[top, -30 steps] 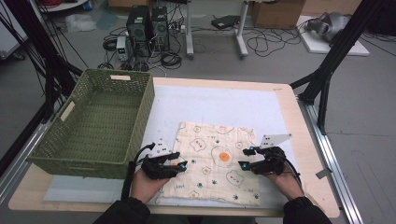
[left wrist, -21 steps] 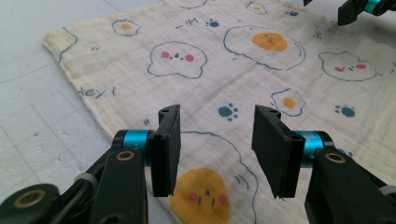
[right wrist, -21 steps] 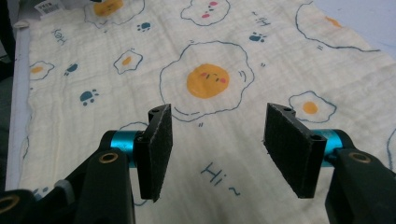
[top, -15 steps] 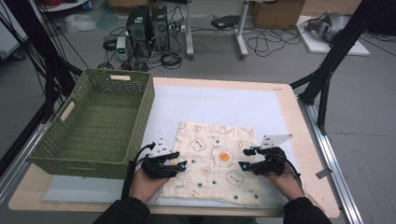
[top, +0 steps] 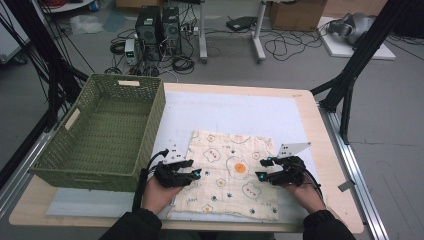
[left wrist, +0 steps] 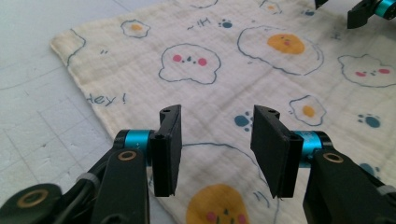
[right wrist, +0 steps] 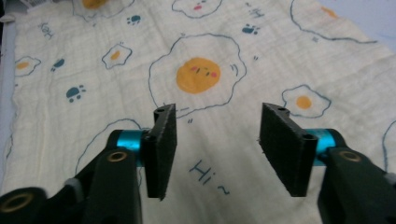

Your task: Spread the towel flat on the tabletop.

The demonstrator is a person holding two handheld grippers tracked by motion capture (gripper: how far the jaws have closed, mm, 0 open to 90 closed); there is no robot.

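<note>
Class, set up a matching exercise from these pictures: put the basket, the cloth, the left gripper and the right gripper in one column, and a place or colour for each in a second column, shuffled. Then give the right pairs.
Column one:
1. basket
2. cloth
3. left gripper
4. right gripper

Column two:
A. jaws open over the cloth's right side
B. green, at the table's left
C. cream, printed with fried eggs, spread flat
D. jaws open over the cloth's left edge

Pairs: 1-B, 2-C, 3-D, 4-A
</note>
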